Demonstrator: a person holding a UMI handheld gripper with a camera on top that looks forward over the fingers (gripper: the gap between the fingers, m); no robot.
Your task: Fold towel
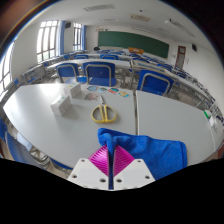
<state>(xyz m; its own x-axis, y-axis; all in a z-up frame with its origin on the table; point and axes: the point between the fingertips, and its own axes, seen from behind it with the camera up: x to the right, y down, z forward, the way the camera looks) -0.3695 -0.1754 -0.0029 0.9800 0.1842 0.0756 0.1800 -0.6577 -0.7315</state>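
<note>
Classroom setup with a chalkboard (135, 40) on the far wall, and up front on the white table (40, 110) sits the blue towel (150, 150), bunched up right at the gripper (111, 165), whose fingers look pinched together on the towel's near edge, pink pads (100, 160) pressed close. Past the towel there's a yellow ring-shaped thing (102, 112) and a small white box (64, 103). Blue chairs (98, 72) line the far side.
</note>
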